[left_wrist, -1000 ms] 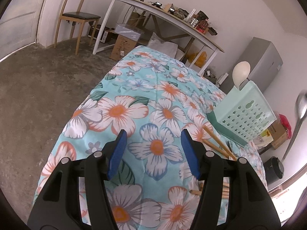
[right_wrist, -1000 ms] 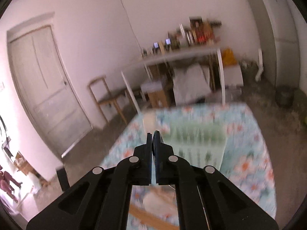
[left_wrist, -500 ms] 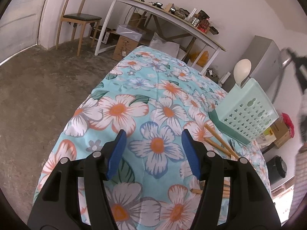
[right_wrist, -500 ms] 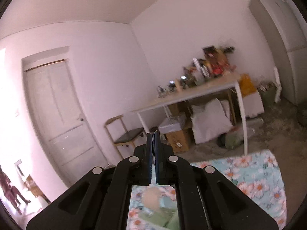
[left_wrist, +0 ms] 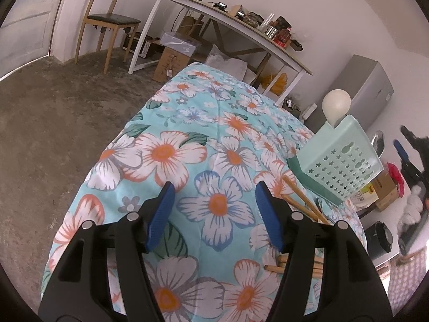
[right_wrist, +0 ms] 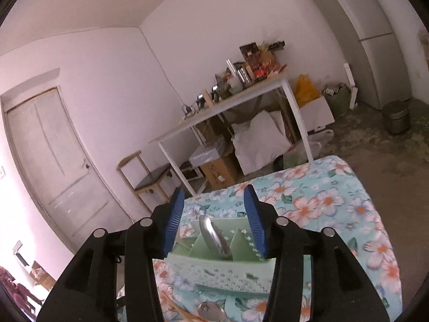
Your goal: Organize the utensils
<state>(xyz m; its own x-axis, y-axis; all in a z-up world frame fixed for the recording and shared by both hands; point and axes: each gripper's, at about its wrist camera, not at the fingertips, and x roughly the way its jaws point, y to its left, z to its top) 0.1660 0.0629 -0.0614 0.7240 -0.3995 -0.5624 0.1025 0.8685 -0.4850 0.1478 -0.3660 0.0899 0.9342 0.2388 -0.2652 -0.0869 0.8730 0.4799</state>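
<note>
Jaws of the right gripper (right_wrist: pixel 214 216) stand spread and empty above the green utensil caddy (right_wrist: pixel 230 265), where a metal spoon (right_wrist: pixel 214 237) stands bowl-up in a compartment; the release looks done. Withdrawing straight up should keep the open jaws clear of that spoon and the caddy's dividers. Jaws of the left gripper (left_wrist: pixel 218 209) are also spread, holding nothing, low over the flowered bench (left_wrist: pixel 187 139). Wooden chopsticks (left_wrist: pixel 303 201) lie loose just beside its right finger, near the caddy. Another metal spoon (right_wrist: pixel 211 312) lies before the caddy. Whichever comes next, grip near the middle so it hangs balanced.
</note>
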